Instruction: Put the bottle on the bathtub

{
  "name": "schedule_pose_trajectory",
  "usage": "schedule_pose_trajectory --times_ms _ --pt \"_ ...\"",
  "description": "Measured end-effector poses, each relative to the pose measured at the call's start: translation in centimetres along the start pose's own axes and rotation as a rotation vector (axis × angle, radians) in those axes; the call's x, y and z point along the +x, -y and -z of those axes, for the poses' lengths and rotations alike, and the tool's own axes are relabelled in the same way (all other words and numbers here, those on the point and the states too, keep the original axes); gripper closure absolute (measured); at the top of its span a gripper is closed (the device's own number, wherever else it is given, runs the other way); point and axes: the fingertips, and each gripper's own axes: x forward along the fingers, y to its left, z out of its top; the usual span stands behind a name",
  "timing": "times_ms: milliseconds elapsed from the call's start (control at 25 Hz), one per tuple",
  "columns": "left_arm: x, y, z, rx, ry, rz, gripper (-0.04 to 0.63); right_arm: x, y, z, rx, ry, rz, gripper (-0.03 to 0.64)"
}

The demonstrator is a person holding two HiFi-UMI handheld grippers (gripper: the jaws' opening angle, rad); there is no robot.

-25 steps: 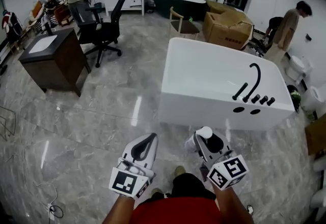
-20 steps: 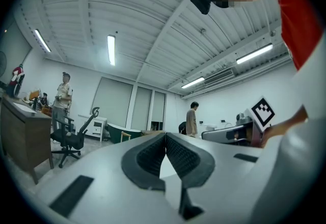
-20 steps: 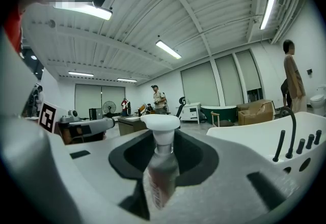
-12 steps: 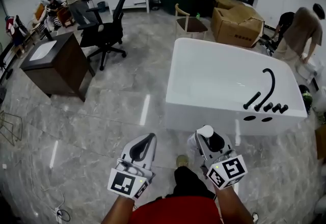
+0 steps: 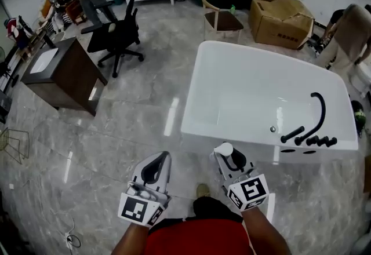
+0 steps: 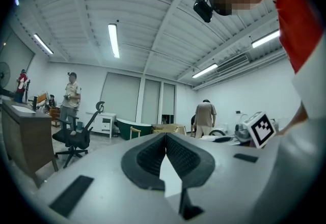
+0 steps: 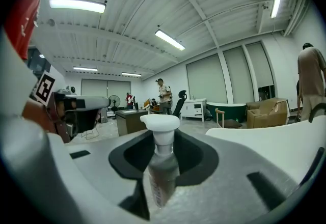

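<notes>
White-capped bottle (image 7: pixel 162 169) clamped in right claw (image 5: pixel 225 153), bathtub (image 5: pixel 249 91) near

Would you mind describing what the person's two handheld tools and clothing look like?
Both the left tool and the right tool have smooth, light grey, tapering shells, with dark ribbed pads lining a V-shaped mouth. Each carries a white cube printed with black square markers. No cables show. The person wears a red top; the forearms are unsleeved.

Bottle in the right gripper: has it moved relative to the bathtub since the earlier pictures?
Yes. The bottle has come nearer the bathtub, whose near wall now looms larger ahead of it.
</notes>
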Motion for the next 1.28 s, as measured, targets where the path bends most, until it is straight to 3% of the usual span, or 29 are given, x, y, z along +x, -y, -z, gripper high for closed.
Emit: schedule_pose_trajectory --times_ms 320,800,1280 --pt "6.8 -1.7 1.6 0.022 -0.020 -0.054 0.584 5.4 5.8 2.8 -0.039 -0.041 -0.048 0.503" --pt "14.2 -4.0 3.9 0.025 -0.052 -0.011 0.584 11.9 11.8 7.9 -0.011 -0.096 0.009 0.502" --pt "15.6 -6.7 7.1 0.008 -0.131 -0.032 0.584 16.8 13.8 15.7 -0.021 -0.210 -0.003 0.502"
